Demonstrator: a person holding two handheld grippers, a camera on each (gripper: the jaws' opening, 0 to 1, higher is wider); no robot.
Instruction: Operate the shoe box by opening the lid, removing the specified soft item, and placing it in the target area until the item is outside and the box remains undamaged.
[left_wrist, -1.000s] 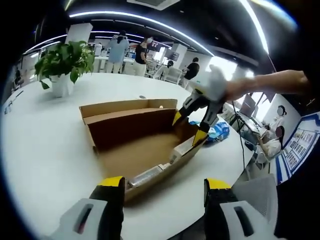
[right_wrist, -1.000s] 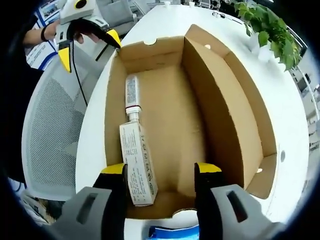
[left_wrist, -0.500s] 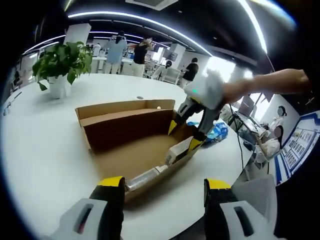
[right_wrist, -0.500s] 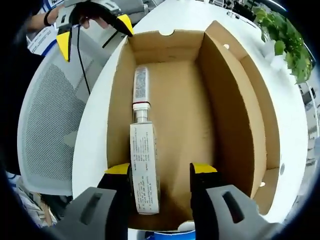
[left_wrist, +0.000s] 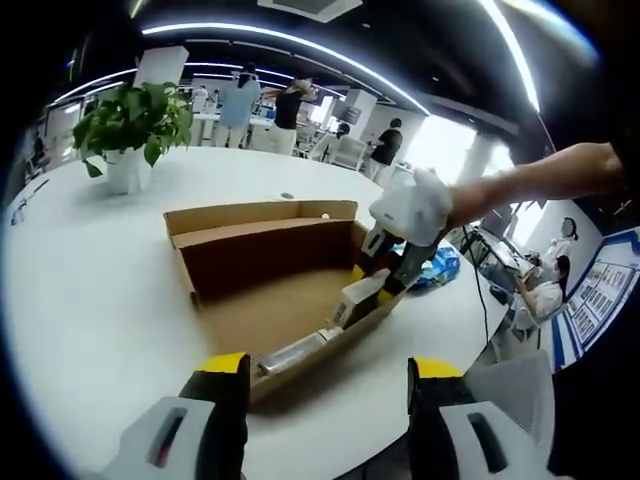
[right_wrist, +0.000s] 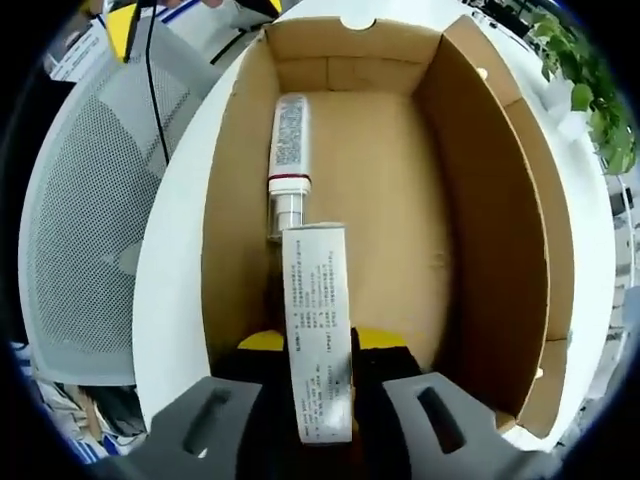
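Pinching the carton inside the open shoe box

Right gripper (right_wrist: 318, 352) jaws closed nearly together on the white printed carton (right_wrist: 318, 325), carton sticks up between them, lower end clamped. It reaches down into the open shoe box (right_wrist: 480, 210), near the box's near end wall. Beyond the carton a white tube (right_wrist: 290, 150) with printed label lies flat on the box floor along the left wall, cap end toward the carton; touching it or not, cannot tell.

Left gripper (left_wrist: 325, 375) jaws wide apart, nothing between them, hovering at the table (left_wrist: 90, 300) edge just short of the box. From this side the right gripper (left_wrist: 392, 268) leans in over the far box corner, held by an outstretched arm (left_wrist: 540, 175) from the right. Blue-white packet (left_wrist: 440, 265) lies on table behind it. Potted plant (left_wrist: 128, 130) far left on table, well apart from box. Mesh chair (right_wrist: 90, 220) beside table.
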